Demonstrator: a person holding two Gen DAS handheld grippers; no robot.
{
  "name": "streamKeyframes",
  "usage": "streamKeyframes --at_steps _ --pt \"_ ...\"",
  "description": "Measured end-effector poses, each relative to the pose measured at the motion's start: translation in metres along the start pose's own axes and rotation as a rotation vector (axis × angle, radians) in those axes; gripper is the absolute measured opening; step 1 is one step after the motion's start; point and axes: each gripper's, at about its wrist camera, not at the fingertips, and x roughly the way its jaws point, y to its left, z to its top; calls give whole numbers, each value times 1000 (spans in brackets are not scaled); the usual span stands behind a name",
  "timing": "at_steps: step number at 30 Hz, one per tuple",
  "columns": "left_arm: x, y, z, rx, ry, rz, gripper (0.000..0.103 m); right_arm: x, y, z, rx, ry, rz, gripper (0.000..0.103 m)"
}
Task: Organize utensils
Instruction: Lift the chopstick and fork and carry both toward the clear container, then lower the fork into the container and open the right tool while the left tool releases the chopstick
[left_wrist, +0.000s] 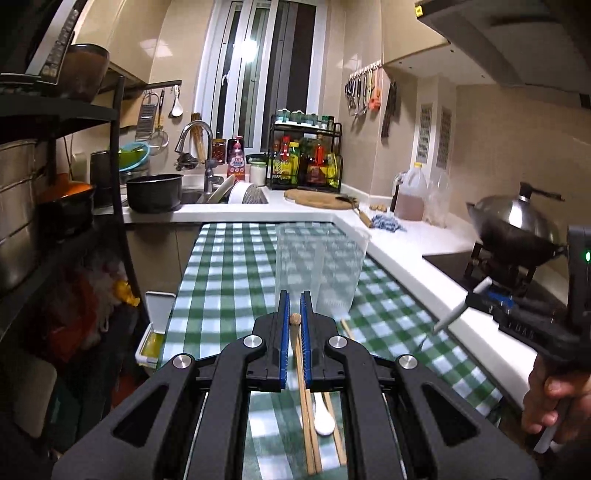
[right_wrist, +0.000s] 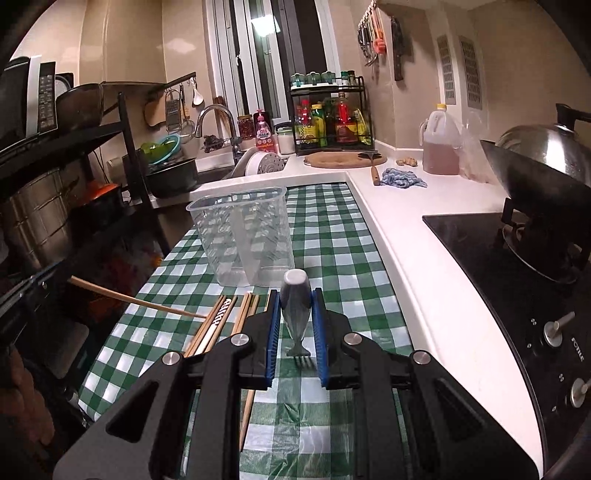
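A clear plastic utensil holder (right_wrist: 245, 236) with a middle divider stands on the green checked tablecloth (right_wrist: 332, 236); it also shows blurred in the left wrist view (left_wrist: 317, 266). My left gripper (left_wrist: 294, 301) is shut on a wooden chopstick (left_wrist: 295, 325), raised above the cloth just short of the holder. My right gripper (right_wrist: 294, 297) is shut on a grey-handled fork (right_wrist: 293, 310), tines toward the camera, close in front of the holder. Several chopsticks (right_wrist: 221, 321) and a white spoon (left_wrist: 324, 421) lie on the cloth.
A white counter (right_wrist: 424, 280) runs along the right with a black stove (right_wrist: 498, 266) and a lidded wok (right_wrist: 546, 162). A blue rag (right_wrist: 402, 179), an oil jug (right_wrist: 441, 144), a cutting board (right_wrist: 343, 159) and a spice rack (right_wrist: 328, 118) stand behind. Black shelving (left_wrist: 55, 184) is left.
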Motion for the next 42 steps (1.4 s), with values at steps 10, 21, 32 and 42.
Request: streamKeyframes --at_steps 10,21,32,42 --pt "27 17 53 -51 45 -29 6 11 5 40 -7 27 47 17" --pt "48 35 106 -72 135 -50 6 20 10 78 -1 92 66 17" --pt "46 48 195 -53 88 -76 6 5 18 175 21 16 125 17" --pt "79 43 242 -54 14 -116 6 44 40 235 -14 -34 155 17"
